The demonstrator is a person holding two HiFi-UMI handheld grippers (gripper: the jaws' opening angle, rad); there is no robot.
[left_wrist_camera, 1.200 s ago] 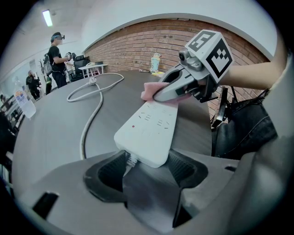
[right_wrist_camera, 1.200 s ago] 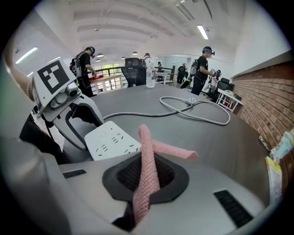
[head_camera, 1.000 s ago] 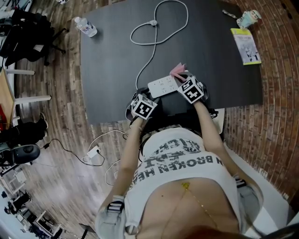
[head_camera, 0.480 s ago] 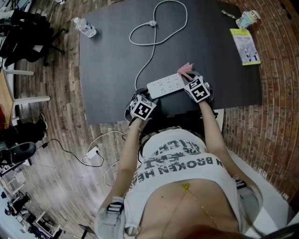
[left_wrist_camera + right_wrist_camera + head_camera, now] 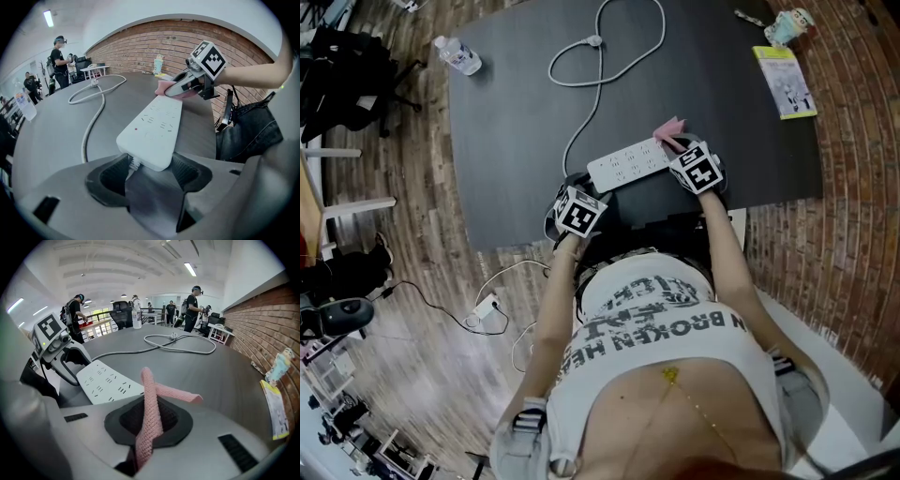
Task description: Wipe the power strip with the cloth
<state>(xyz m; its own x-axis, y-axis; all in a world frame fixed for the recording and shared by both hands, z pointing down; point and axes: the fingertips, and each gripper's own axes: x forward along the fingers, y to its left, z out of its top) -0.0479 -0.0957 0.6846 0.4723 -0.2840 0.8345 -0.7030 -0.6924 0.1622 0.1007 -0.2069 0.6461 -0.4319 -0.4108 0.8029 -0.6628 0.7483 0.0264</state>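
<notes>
The white power strip (image 5: 628, 163) lies on the dark table (image 5: 516, 141) close to its near edge. My left gripper (image 5: 584, 190) is shut on the strip's cable end; in the left gripper view the strip (image 5: 154, 126) sits between the jaws of that gripper (image 5: 150, 171). My right gripper (image 5: 680, 150) is shut on a pink cloth (image 5: 667, 131) at the strip's other end. In the right gripper view the cloth (image 5: 151, 394) sticks up from the jaws, with the strip (image 5: 110, 380) just to its left. The cloth's tip rests by the strip's right end.
The strip's white cable (image 5: 605, 70) loops across the table to a plug (image 5: 593, 41). A water bottle (image 5: 457, 54) lies at the far left corner. A leaflet (image 5: 785, 82) and a small figurine (image 5: 789, 25) sit at the far right. People stand in the background.
My right gripper with the cloth has slid a little to the right, toward the strip's right end. My left gripper has stayed shut on the strip's cable end.
</notes>
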